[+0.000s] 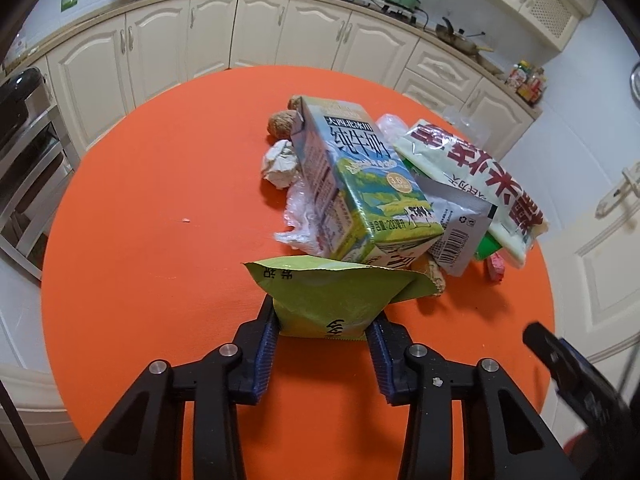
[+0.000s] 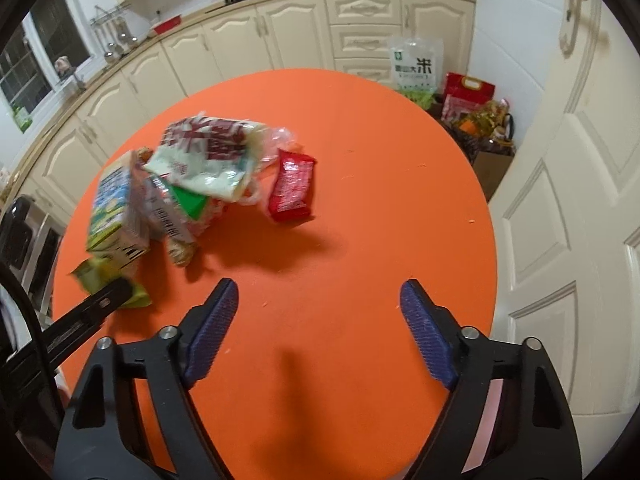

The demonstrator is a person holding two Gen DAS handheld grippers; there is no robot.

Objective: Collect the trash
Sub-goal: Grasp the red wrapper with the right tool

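A trash heap lies on the round orange table [image 1: 160,280]. In the left wrist view my left gripper [image 1: 324,320] is shut on a yellow-green snack wrapper [image 1: 336,292] at the heap's near edge. Behind it lie a milk carton [image 1: 352,180], a white-and-red rice bag [image 1: 472,172], a crumpled tissue [image 1: 280,164], clear plastic film [image 1: 300,220] and walnuts [image 1: 284,124]. In the right wrist view my right gripper [image 2: 320,304] is open and empty above bare table. The heap, with the carton [image 2: 116,208], lies to its upper left. A red packet [image 2: 292,192] lies apart on the heap's right.
Cream kitchen cabinets [image 1: 240,32] curve behind the table. An oven [image 1: 24,152] stands at the left. A white door [image 2: 568,200] is at the right, with a rice sack [image 2: 416,68] and bags [image 2: 476,112] on the floor beside it.
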